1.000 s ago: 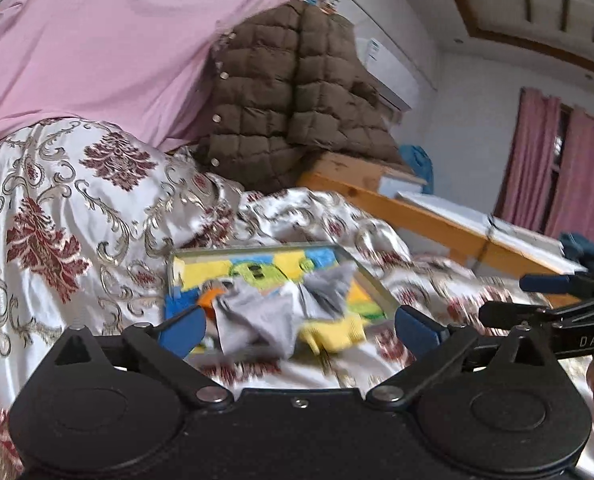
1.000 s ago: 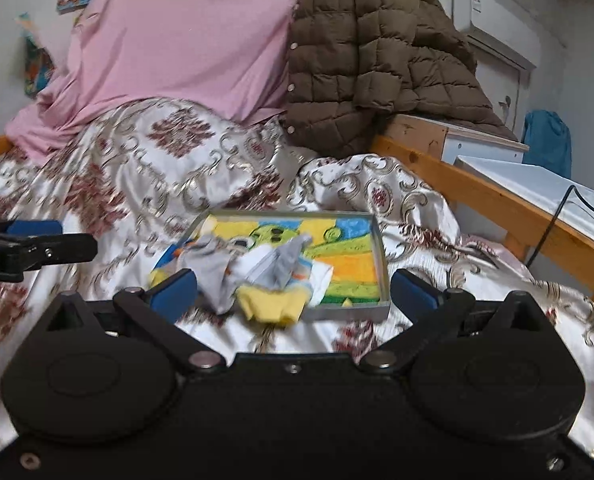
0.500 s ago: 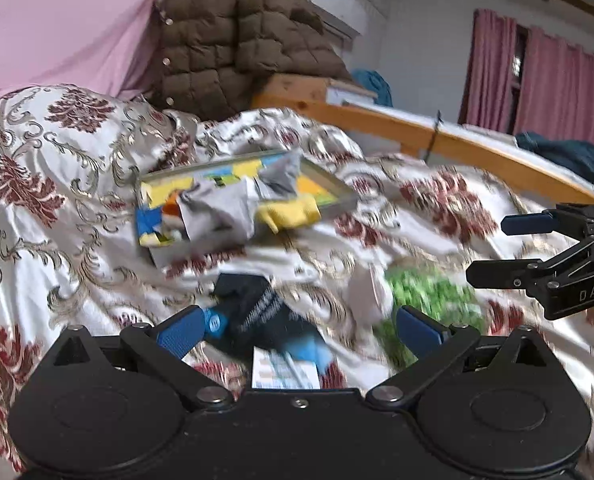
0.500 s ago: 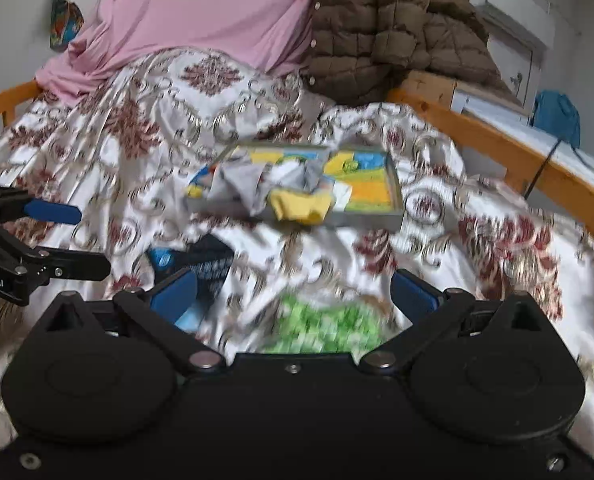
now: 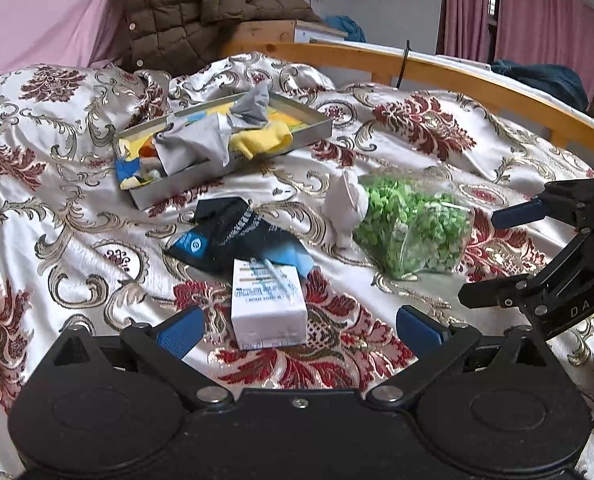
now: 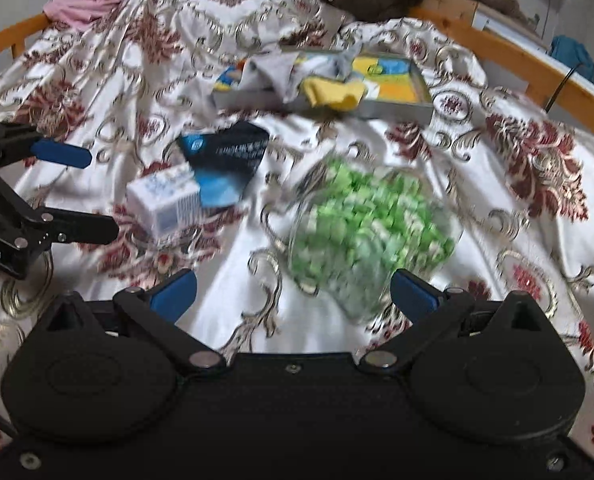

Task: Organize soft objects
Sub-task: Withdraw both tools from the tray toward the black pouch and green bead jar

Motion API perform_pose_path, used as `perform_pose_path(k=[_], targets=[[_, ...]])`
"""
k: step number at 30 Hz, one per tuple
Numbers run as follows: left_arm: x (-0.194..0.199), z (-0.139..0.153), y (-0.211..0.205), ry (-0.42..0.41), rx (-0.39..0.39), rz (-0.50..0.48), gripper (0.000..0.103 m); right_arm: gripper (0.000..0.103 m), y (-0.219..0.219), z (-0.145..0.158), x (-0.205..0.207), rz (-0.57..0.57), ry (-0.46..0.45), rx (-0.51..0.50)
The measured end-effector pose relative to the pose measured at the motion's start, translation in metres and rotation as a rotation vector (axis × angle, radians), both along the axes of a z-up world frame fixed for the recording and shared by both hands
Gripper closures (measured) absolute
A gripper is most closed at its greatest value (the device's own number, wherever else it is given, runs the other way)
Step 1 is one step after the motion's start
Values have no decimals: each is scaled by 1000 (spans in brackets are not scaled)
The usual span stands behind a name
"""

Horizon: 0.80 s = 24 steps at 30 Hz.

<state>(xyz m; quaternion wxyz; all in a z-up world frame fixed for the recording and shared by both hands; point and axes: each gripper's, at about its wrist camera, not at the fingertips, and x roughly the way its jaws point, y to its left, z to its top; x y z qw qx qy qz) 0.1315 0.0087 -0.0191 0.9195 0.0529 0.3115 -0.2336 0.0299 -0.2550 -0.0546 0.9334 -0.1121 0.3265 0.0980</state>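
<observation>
A shallow metal tray with a colourful base holds grey cloth and a yellow cloth. Nearer on the bed lie a black and blue pouch, a white box, a small white soft object and a clear bag of green pieces. My left gripper is open over the white box. My right gripper is open just before the green bag.
A white, gold and maroon bedspread covers the bed. A wooden bed rail runs along the right. A brown puffer jacket and pink cloth pile at the head. Pink curtains hang behind.
Both grippers have tilted down and moved back, so the pouch, box and green bag have come into view below the tray. Both stay open.
</observation>
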Motion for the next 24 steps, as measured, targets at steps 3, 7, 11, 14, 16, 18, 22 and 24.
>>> perform_pose_path(k=[3,7,11,14,16,18,22,24], targets=[[0,-1,-1,3,15,-3,1,1,4,-9,3,-6,26,2],[-2,-2,-4,4,46,-22,1,1,2,-19,2,-12,54,0],[-4,-4,-6,6,61,-42,1,1,1,-23,6,-13,74,1],[-6,-4,-9,-2,75,-63,1,1,0,-28,9,-13,85,4],[-7,-4,-11,-7,82,-78,1,1,1,-28,12,-8,90,4],[-7,-3,-13,-12,87,-88,1,1,2,-25,15,0,92,1],[-6,-1,-14,-24,98,-102,1,1,5,-19,17,23,92,-8],[-5,0,-15,-27,102,-105,1,1,8,-15,18,37,88,-14]])
